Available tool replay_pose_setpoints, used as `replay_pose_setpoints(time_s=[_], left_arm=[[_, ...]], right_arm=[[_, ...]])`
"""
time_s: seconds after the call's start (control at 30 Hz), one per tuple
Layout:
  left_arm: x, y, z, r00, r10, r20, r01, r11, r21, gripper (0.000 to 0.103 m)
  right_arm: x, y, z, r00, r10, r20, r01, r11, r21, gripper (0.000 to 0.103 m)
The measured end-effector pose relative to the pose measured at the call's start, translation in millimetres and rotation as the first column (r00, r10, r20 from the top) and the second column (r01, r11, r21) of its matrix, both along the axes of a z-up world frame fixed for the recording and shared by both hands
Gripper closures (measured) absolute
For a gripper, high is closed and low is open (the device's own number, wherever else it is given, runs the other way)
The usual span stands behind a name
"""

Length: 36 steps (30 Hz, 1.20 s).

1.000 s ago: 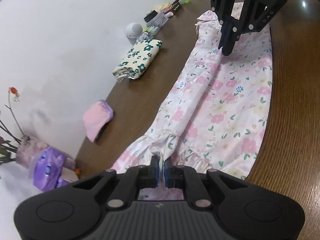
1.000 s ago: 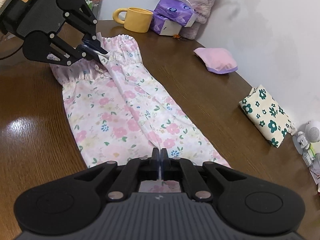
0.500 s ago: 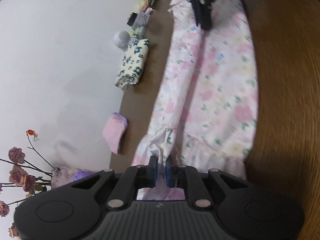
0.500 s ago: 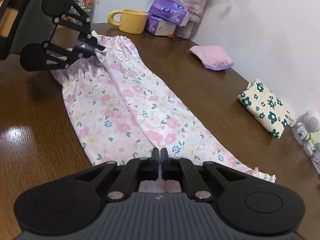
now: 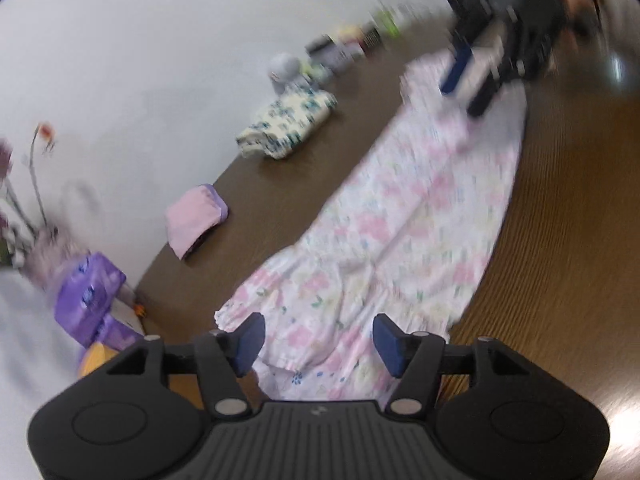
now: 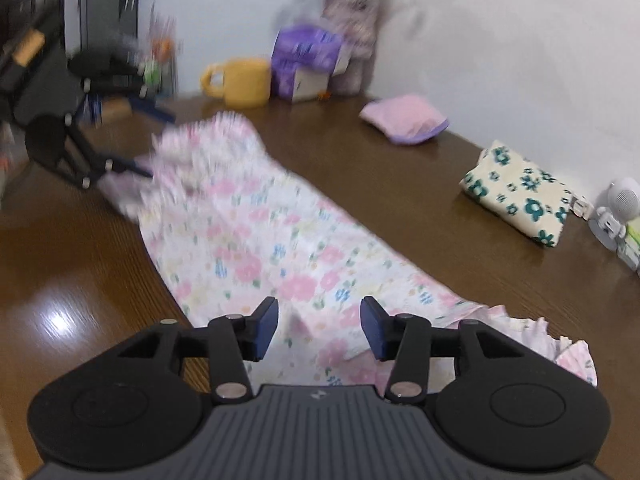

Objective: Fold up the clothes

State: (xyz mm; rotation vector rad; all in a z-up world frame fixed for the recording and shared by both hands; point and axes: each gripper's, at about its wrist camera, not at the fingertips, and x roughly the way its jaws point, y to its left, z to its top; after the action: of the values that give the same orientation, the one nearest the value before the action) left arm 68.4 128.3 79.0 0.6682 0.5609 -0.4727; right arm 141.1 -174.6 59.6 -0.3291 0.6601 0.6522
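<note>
Since the earlier frames, the fold of cloth that was pinched at both ends has been let go, and the floral garment point(image 5: 404, 240) is spread flat along the wooden table point(image 5: 568, 216), its ruffled hem at one end and its gathered end at the other. The left gripper point(image 5: 318, 340) is shown above the gathered end, its jaws opening with nothing pressed between the pads point(image 5: 250, 338). The right gripper point(image 6: 319, 330) is shown above the hem end, its jaws likewise opening and clear of the cloth. Along the table's wall edge are placed a folded green-flowered cloth point(image 6: 520, 194), a folded pink cloth point(image 6: 404, 120), a purple tissue pack point(image 6: 306, 56) and a yellow mug point(image 6: 242, 82).
</note>
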Motion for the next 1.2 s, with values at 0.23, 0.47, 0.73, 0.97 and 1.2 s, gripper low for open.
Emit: replay_pose_setpoints(time_s=[0.23, 0.47, 0.73, 0.97, 1.2], left_arm=[[37.7, -15.2, 12.3, 0.984, 0.166, -0.071, -0.179, 0.935, -0.306, 0.029], [74.5, -43.7, -27.6, 0.941, 0.268, -0.208, -0.314, 0.919, -0.237, 0.029], [76.2, 3.9, -50.3, 0.917, 0.274, -0.29, -0.371, 0.855, -0.363, 0.028], [71.1, 15.7, -51.1, 0.922, 0.269, -0.279, -0.368, 0.834, -0.411, 0.028], [66.2, 30.0, -51.9, 0.914, 0.304, -0.27, -0.395, 0.821, -0.412, 0.034]], right_arm=[[24.8, 4.8, 13.3, 0.991, -0.136, -0.008, 0.136, 0.982, 0.128, 0.057], [45.7, 47.3, -24.4, 0.989, -0.135, -0.064, 0.139, 0.988, 0.065, 0.057], [48.7, 16.4, -47.5, 0.978, -0.187, -0.091, 0.194, 0.979, 0.07, 0.057], [44.2, 1.5, -49.5, 0.979, -0.186, -0.08, 0.192, 0.978, 0.077, 0.054], [35.6, -2.7, -51.0, 0.979, -0.195, -0.061, 0.199, 0.978, 0.066, 0.047]])
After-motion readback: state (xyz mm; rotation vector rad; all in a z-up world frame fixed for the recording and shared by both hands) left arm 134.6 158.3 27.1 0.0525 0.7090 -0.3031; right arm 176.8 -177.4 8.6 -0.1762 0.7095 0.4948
